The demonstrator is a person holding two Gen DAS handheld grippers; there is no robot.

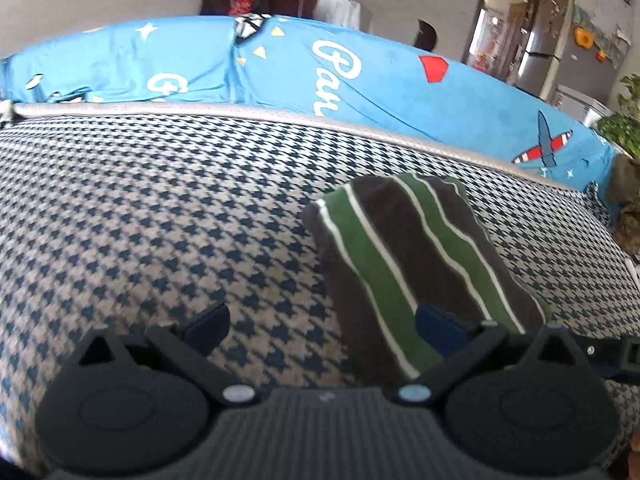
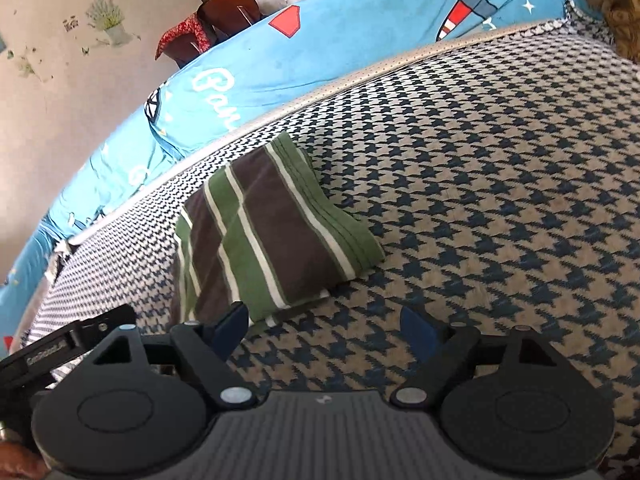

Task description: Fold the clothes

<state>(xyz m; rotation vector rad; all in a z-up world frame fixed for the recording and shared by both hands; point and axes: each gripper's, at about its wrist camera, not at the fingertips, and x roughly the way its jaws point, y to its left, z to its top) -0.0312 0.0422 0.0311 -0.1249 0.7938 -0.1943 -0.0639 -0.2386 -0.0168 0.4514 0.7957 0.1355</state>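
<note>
Left gripper [image 1: 322, 322] and right gripper [image 2: 326, 330] seen with jaws apart, nothing clamped. Folded striped garment [image 2: 272, 232] laid on houndstooth mattress [image 2: 500, 200], just beyond fingertips. Blue cover [image 1: 380, 76] behind, lettering "Pan" partly read.

Soft daylight fills both views, brightest through the doorway [image 1: 504, 28] at the upper right of the left wrist view. Shadows are faint. Fisheye bending bows the blue blanket [image 1: 280, 68] into an arc, with dark vignetting in the corners. The houndstooth cover [image 2: 500, 184] smears slightly toward the lower edges.
</note>
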